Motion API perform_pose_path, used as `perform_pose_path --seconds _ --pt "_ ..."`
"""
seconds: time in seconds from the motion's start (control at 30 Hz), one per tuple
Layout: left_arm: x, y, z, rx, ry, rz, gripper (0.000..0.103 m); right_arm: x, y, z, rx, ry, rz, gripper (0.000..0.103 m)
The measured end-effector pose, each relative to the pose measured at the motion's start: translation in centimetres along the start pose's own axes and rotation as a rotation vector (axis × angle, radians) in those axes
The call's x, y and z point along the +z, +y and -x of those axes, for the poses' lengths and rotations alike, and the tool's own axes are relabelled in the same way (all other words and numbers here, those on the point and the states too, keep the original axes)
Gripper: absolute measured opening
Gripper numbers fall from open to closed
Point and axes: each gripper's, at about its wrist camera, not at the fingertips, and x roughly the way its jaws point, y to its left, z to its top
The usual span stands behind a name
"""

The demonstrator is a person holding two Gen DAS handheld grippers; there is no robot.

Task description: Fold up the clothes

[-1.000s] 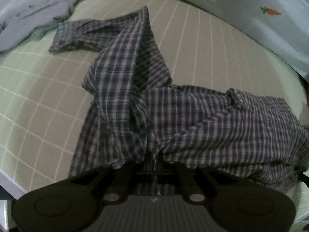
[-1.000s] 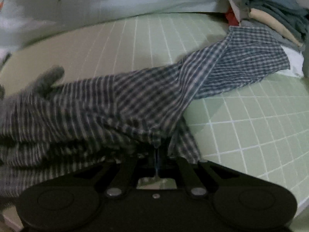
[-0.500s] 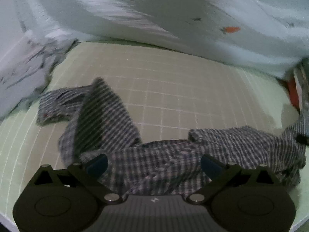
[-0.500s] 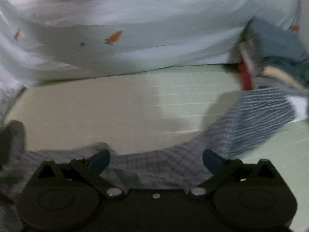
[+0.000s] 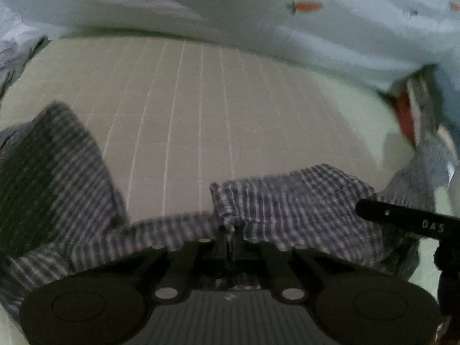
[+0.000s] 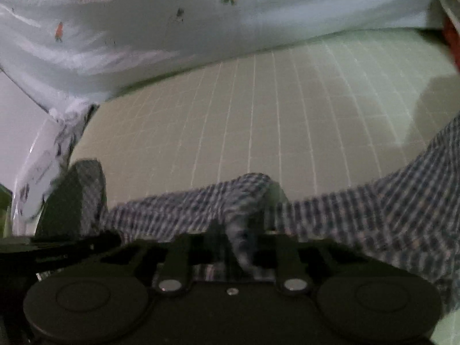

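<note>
Shirt: 1 plaid shirt (image 5: 290,201) lies bunched on the green grid mat (image 5: 201,109), along the mat's near edge.
Left view, left gripper (image 5: 228,234): fingers pressed together, pinching a fold of the shirt at its near hem; likely a hold for lifting or spreading the cloth.
Left view, other tool: the right gripper's black body (image 5: 408,218) shows at the mat's right side.
Left view, stack: 1 blurred pile of clothes (image 5: 414,115) sits at the mat's far right corner.
Right view, right gripper (image 6: 233,238): fingers closed, a twisted ridge of shirt (image 6: 373,215) caught between them.
Right view, backdrop: 1 carrot-print sheet (image 6: 201,14) rises behind the mat (image 6: 258,115).
Count: 2 grippers, both gripping the same shirt, judged ready for a 2-handed fold.
</note>
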Motion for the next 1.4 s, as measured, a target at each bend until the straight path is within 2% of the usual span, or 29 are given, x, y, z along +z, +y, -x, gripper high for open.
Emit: perform_pose_path --seconds 0.17,0.37,0.43,0.5,0.57,0.63,0.67,0.7,0.73,0.77,0.8,0.87,0.93,1.07,1.2,1.27,1.4 --pt "5.9 -0.5 1.0 0.01 -0.148 -0.049 0.004 5.2 1.5 0.9 0.026 -0.146 0.073 0.007" --pt "18.8 -0.5 2.5 0.029 -0.374 -0.042 0.003 15.9 4.4 0.2 0.009 -0.354 0.186 0.005" --pt "22.4 -0.8 2.1 0.052 -0.444 -0.073 0.004 19.9 5.3 0.2 0.005 -0.434 0.211 0.004" --pt "25.2 -0.7 -0.2 0.088 -0.461 -0.082 0.007 23.2 5.7 -1.4 -0.014 -0.473 0.227 0.005" --pt "26.7 -0.1 -3.6 0.122 -0.43 -0.053 0.017 25.6 5.7 -5.0 -0.061 -0.469 0.232 0.006" --pt "27.6 0.9 -7.3 0.159 -0.346 -0.003 0.042 27.0 5.0 -9.9 -0.115 -0.415 0.24 0.017" --pt "27.5 1.4 -8.2 0.172 -0.315 0.013 0.043 27.5 4.6 -12.3 -0.156 -0.366 0.244 0.034" --pt "27.1 2.0 -8.9 0.183 -0.289 0.027 0.046 27.7 4.3 -13.9 -0.197 -0.325 0.251 0.041" --pt "26.3 2.6 -8.9 0.186 -0.287 0.039 0.057 27.5 4.0 -14.8 -0.233 -0.299 0.261 0.043" --pt "25.0 3.2 -8.4 0.186 -0.299 0.048 0.067 27.0 3.7 -14.9 -0.258 -0.304 0.266 0.05" --pt "23.4 3.8 -7.6 0.19 -0.308 0.057 0.081 26.0 3.2 -14.4 -0.268 -0.327 0.264 0.067" --pt "20.1 4.8 -5.7 0.205 -0.312 0.069 0.083 23.3 2.0 -12.6 -0.281 -0.332 0.246 0.078" --pt "16.1 5.5 -4.0 0.239 -0.266 0.085 0.083 20.1 0.8 -10.6 -0.299 -0.319 0.229 0.078" --pt "7.9 7.0 -0.8 0.31 -0.165 0.12 0.083 11.9 -2.1 -6.0 -0.349 -0.237 0.193 0.08" --pt "-0.5 9.2 2.1 0.36 -0.041 0.222 0.083 4.0 -5.6 -2.7 -0.393 -0.14 0.054 0.081" --pt "-3.7 9.4 3.2 0.364 0.0 0.265 0.083 0.9 -6.7 -1.6 -0.41 -0.11 0.004 0.081" --pt "-7.6 9.7 4.0 0.359 0.053 0.329 0.083 -3.4 -8.1 0.1 -0.425 -0.075 -0.063 0.082"
